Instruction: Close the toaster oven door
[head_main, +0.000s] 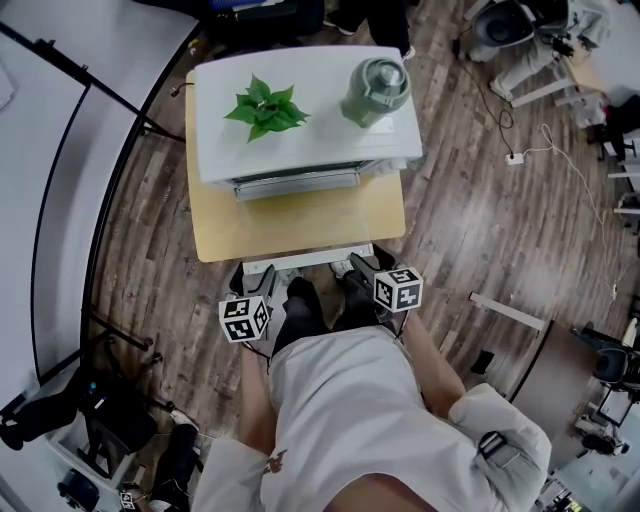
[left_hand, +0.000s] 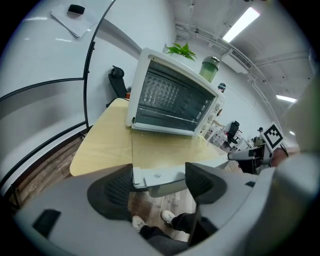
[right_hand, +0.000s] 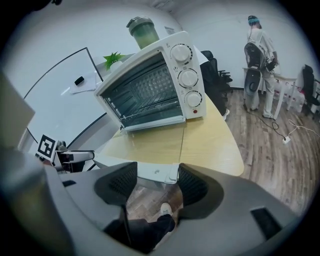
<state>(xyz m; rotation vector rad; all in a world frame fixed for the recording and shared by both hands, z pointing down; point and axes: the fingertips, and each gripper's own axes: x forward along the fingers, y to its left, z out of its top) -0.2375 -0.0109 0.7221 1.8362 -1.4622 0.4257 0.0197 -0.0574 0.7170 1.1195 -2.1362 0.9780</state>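
Two grips carry this step. The left gripper (left_hand: 160, 182) and the right gripper (right_hand: 157, 177) each have their jaws partly closed, with the pads set against either side of one end of the door handle (head_main: 305, 262). That handle runs along the free edge of the toaster oven door (head_main: 300, 222). The door is open and reaches out from the lower front of the toaster oven (head_main: 320, 150) towards the person, over the wooden worktop (head_main: 212, 228).

To close it well, both ends of the handle should probably rise together. If one side leads, the door is likely to twist on its hinge.

The handle needs to follow an arc, first up and then forward towards the oven's front frame. A straight pull upward would work against the hinge.

As the door nears upright, a gentle push inward should seat it. A hard shove might slide the oven back or shake the potted plant (head_main: 265, 108) and the green-lidded jar (head_main: 377, 90) standing on top.

The jaws are best kept clamped until the door sits flush.
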